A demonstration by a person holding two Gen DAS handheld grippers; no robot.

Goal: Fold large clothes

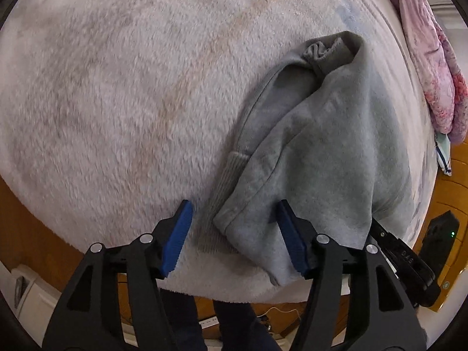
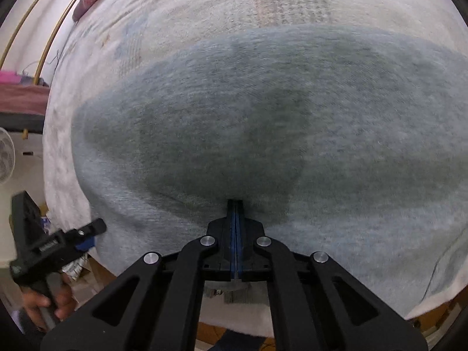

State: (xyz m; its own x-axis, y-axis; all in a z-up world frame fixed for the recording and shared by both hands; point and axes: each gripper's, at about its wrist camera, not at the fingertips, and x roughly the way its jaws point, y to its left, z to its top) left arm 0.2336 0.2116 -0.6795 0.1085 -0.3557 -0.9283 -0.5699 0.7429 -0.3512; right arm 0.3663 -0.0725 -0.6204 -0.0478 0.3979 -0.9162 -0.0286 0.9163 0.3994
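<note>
Left gripper spread wide over the grey sweatshirt cuff (ungripped); right gripper pinches its fabric.

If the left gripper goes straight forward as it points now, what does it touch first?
Most likely the grey sweatshirt: its folded corner and ribbed cuff lie between the open left gripper fingers, just ahead. Depth is unclear, so it could pass slightly above.

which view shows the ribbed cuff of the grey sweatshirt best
The left wrist view: the ribbed cuff lies in plain sight on the fuzzy blanket, just ahead of the open left gripper. The right wrist view shows only blurred grey sweatshirt fabric, no cuff.
</note>
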